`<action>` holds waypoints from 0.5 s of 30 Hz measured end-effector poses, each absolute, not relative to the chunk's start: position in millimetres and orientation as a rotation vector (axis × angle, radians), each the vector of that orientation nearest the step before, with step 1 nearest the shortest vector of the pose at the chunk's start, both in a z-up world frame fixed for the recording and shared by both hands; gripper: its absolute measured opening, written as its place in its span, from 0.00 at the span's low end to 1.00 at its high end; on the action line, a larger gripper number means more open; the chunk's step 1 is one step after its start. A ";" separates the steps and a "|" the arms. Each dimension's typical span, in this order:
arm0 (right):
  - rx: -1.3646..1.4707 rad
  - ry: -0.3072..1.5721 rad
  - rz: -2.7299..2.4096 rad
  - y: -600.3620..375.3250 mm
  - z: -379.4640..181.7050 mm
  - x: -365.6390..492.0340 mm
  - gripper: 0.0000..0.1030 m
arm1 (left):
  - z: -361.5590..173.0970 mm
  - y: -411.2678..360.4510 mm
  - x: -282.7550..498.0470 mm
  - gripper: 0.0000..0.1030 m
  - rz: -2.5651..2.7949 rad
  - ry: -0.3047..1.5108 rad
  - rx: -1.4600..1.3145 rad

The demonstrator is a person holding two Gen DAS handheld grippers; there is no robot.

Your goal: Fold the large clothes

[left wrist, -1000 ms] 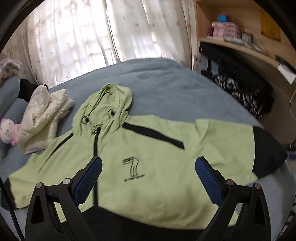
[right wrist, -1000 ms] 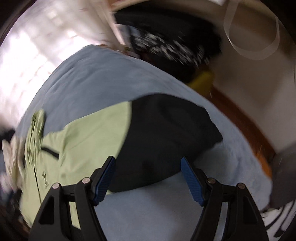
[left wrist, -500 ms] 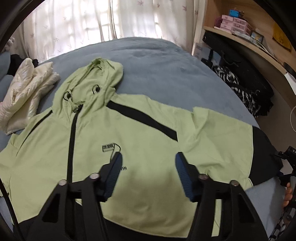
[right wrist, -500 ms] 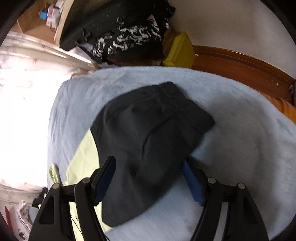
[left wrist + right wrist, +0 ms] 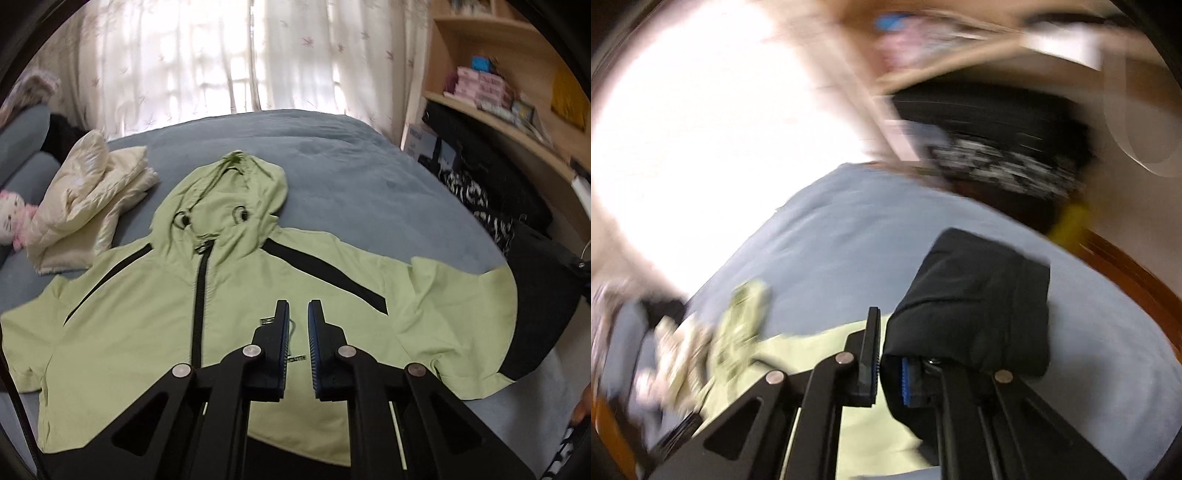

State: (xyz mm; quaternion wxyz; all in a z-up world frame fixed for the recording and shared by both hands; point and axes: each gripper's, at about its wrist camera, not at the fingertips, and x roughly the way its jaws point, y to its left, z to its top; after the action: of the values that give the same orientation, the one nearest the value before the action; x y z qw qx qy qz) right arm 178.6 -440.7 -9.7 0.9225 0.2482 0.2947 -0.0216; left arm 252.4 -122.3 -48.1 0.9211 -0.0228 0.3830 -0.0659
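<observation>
A light green hooded jacket [image 5: 155, 317] with black zip, black stripes and black sleeve ends lies face up, spread on a blue-grey bed [image 5: 332, 162]. My left gripper [image 5: 297, 314] hovers over the chest, its jaws nearly together with nothing between them. In the blurred right wrist view my right gripper [image 5: 882, 332] is shut on the black sleeve end [image 5: 975, 295], which drapes over its right finger and stands lifted off the bed [image 5: 849, 236]. The green body [image 5: 798, 358] lies to the left.
A cream padded jacket [image 5: 85, 199] lies folded at the bed's far left beside a plush toy [image 5: 11, 221]. Wooden shelves [image 5: 517, 118] and dark clothes [image 5: 491, 192] stand along the right. A curtained window [image 5: 221, 55] is behind. A wooden bed frame [image 5: 1137, 280] edges the right.
Both grippers have shut from wide open. The right one has closed on the black sleeve end and raised it. The left has drawn back over the chest.
</observation>
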 end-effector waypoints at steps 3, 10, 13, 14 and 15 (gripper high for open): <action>0.422 0.660 0.133 -363.8 -8.9 188.3 0.08 | -44.8 -96.2 248.1 0.08 -0.111 0.785 -0.070; 0.273 0.934 0.278 -241.0 -91.4 205.0 0.10 | -62.6 -41.1 239.3 0.08 -0.058 0.824 -0.057; 0.338 1.050 0.304 -235.1 -123.5 201.0 0.14 | -79.5 -26.7 238.6 0.10 -0.080 0.885 -0.085; 0.358 1.064 0.307 -236.0 -132.2 198.5 0.22 | -83.3 -25.6 238.3 0.10 -0.087 0.897 -0.088; 0.393 1.073 0.315 -240.2 -135.3 193.5 0.27 | -87.5 -25.7 237.0 0.11 -0.092 0.906 -0.086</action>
State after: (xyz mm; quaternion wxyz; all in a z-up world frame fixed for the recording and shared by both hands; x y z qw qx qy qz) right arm 193.5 -240.2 -135.3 0.8294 0.1853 0.5056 0.1485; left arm 237.0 -25.7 -87.5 0.8973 -0.0415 0.4373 -0.0446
